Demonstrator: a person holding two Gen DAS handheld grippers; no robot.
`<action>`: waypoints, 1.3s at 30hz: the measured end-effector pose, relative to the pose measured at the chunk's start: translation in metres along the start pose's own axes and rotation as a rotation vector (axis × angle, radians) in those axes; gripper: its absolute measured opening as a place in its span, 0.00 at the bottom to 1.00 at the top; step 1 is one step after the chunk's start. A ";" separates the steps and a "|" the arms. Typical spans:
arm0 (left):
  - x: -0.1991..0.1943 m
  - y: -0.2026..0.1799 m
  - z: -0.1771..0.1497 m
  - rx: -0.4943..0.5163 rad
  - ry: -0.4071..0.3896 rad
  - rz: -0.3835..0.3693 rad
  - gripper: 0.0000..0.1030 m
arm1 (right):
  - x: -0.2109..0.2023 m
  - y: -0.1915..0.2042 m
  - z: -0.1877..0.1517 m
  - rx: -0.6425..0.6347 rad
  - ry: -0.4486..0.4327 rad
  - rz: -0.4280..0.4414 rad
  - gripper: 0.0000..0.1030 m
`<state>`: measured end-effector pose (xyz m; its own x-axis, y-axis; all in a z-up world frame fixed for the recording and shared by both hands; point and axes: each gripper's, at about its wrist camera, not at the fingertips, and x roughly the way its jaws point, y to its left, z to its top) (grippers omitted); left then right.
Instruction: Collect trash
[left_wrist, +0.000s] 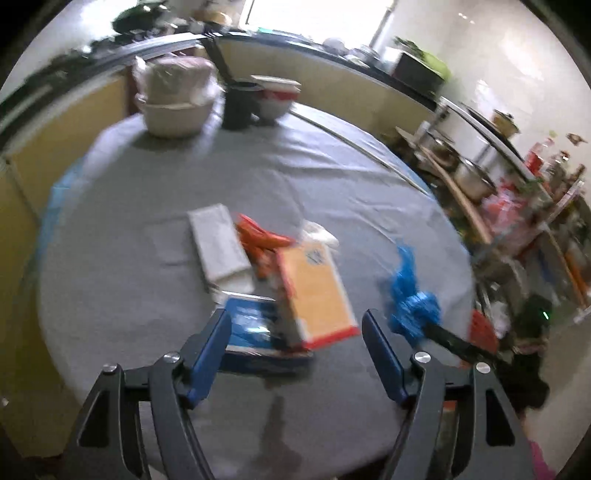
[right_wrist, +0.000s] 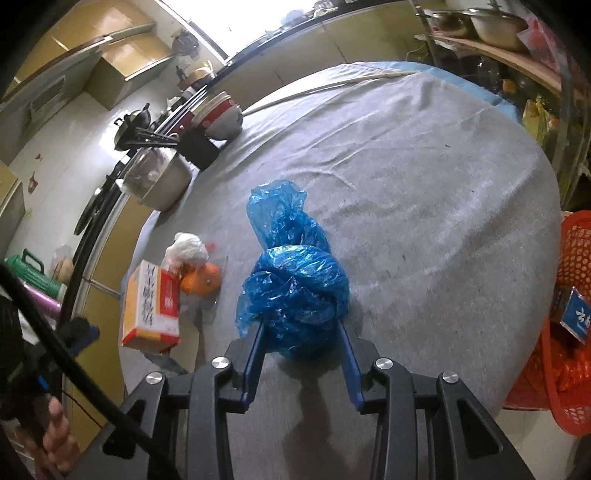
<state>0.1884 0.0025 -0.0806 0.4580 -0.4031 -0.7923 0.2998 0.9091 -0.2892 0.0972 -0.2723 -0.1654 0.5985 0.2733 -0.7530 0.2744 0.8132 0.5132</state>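
The right hand-held gripper (right_wrist: 301, 325) has its blue fingers closed in on the knotted lump of a crumpled blue plastic bag (right_wrist: 293, 280), which sits between them on the grey cloth-covered round bench (right_wrist: 424, 192); the bag's loose tail reaches away from the fingers. The left hand-held gripper (left_wrist: 295, 332) stands wide apart and holds nothing. Ahead of it, just beyond its fingertips, lies a tilted orange and white cardboard carton (left_wrist: 314, 295) leaning over a flat blue packet (left_wrist: 251, 332), with an orange wrapper (left_wrist: 258, 236), a white folded cloth (left_wrist: 218, 243) and a white crumpled tissue (left_wrist: 317, 232) close behind. The carton's side carries columns of printed characters, too small to read. At the bench's right edge hangs a red mesh basket (right_wrist: 576, 258) containing a blue labelled box (right_wrist: 574, 314) whose white writing is unclear.
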 end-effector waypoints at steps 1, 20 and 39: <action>-0.001 0.000 0.001 -0.010 -0.012 0.019 0.72 | 0.000 0.001 -0.001 -0.002 0.001 0.002 0.39; 0.058 -0.026 0.015 -0.085 0.056 0.257 0.73 | 0.001 0.004 -0.012 -0.030 -0.005 0.022 0.39; 0.049 -0.018 0.014 -0.025 0.052 0.141 0.08 | -0.021 -0.005 -0.020 -0.073 -0.053 0.006 0.38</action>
<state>0.2174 -0.0346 -0.1066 0.4496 -0.2660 -0.8527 0.2142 0.9589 -0.1862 0.0682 -0.2716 -0.1608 0.6396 0.2520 -0.7262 0.2162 0.8476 0.4845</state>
